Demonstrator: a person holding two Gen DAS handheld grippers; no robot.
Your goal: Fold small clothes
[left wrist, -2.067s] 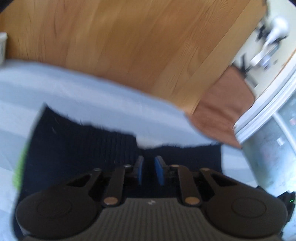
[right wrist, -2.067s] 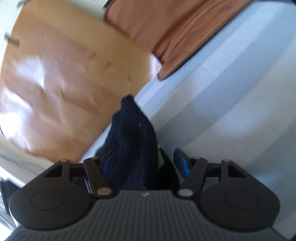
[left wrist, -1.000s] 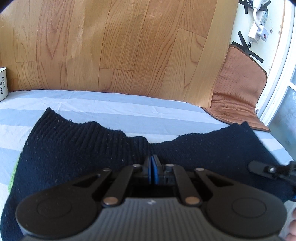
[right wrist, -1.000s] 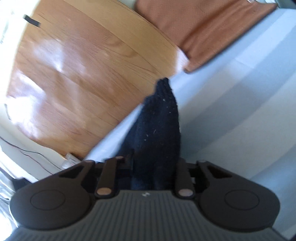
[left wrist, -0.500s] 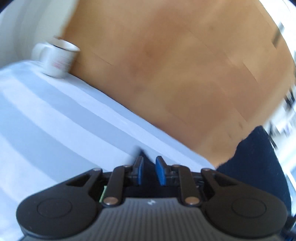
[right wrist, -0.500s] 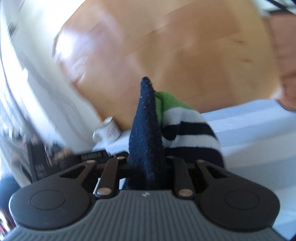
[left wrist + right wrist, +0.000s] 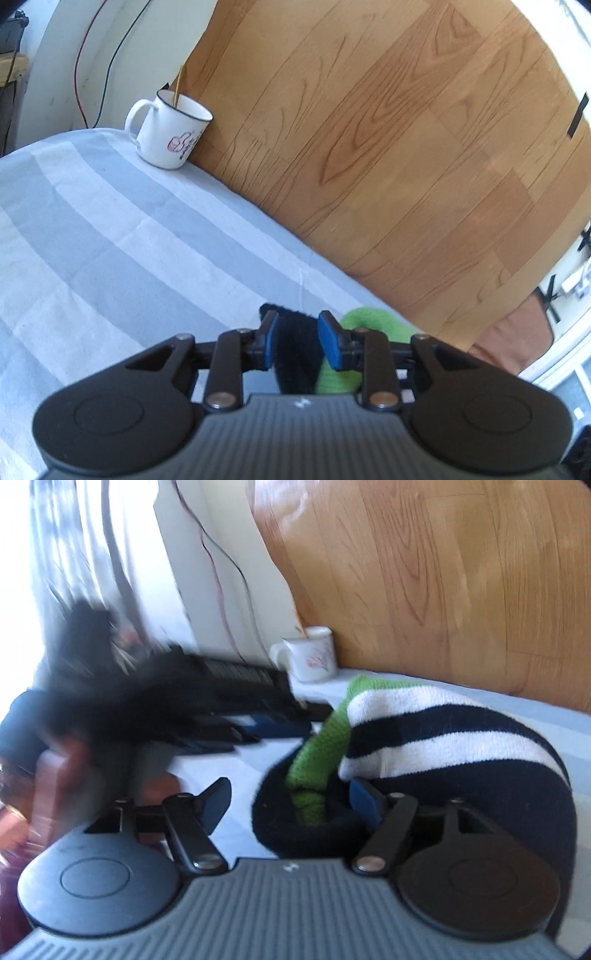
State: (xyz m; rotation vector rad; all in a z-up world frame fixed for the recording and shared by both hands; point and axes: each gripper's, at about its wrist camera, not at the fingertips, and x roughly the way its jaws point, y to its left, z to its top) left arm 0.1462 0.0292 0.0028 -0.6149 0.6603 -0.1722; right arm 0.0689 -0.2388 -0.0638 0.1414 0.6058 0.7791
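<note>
A small knit garment, navy with white stripes and a green band (image 7: 436, 738), lies bunched on the striped blue-grey cloth (image 7: 110, 229). In the left wrist view its navy edge (image 7: 295, 350) and green part (image 7: 364, 319) sit between and beside the blue pads. My left gripper (image 7: 295, 341) is partly open around the navy edge. My right gripper (image 7: 291, 803) is open, its jaws wide apart, with the navy and green fold lying between them. The left gripper shows blurred in the right wrist view (image 7: 236, 698).
A white enamel mug (image 7: 170, 133) with a stick in it stands at the far edge of the cloth, also in the right wrist view (image 7: 310, 657). Wood floor (image 7: 406, 147) lies beyond the edge. A brown mat (image 7: 517, 339) is at right. Cables run along the wall.
Both grippers carried the garment's edge over to the left, folding it. The right gripper, shut on the navy edge before, has opened. The left jaws have opened slightly wider.
</note>
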